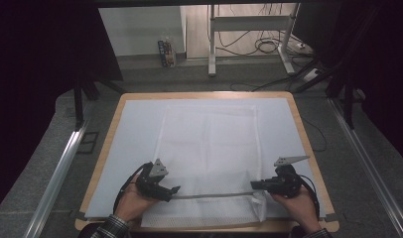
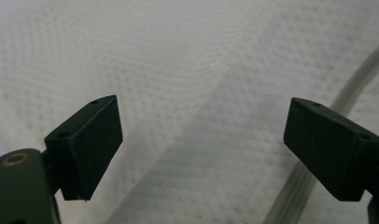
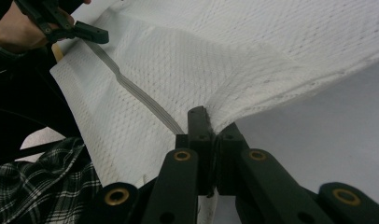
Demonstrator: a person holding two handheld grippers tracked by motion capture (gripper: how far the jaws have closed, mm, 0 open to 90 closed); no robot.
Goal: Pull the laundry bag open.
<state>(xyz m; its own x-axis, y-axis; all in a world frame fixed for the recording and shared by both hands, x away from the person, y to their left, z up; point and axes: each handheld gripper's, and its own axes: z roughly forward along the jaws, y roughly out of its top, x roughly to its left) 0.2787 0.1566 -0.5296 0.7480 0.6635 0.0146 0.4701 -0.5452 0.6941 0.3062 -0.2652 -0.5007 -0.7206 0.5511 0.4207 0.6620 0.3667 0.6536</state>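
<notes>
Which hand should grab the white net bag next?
The left. The right gripper already pinches the mesh bag at its zipper end, while the left gripper has open jaws over the bag, ready to close on the other side.

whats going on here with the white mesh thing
A person is working on a white mesh bag spread over a table, a gripper in each hand. The right gripper is clamped on the bag's near edge by the grey zipper strip. The left gripper is open above the mesh, with nothing between its jaws.
</notes>
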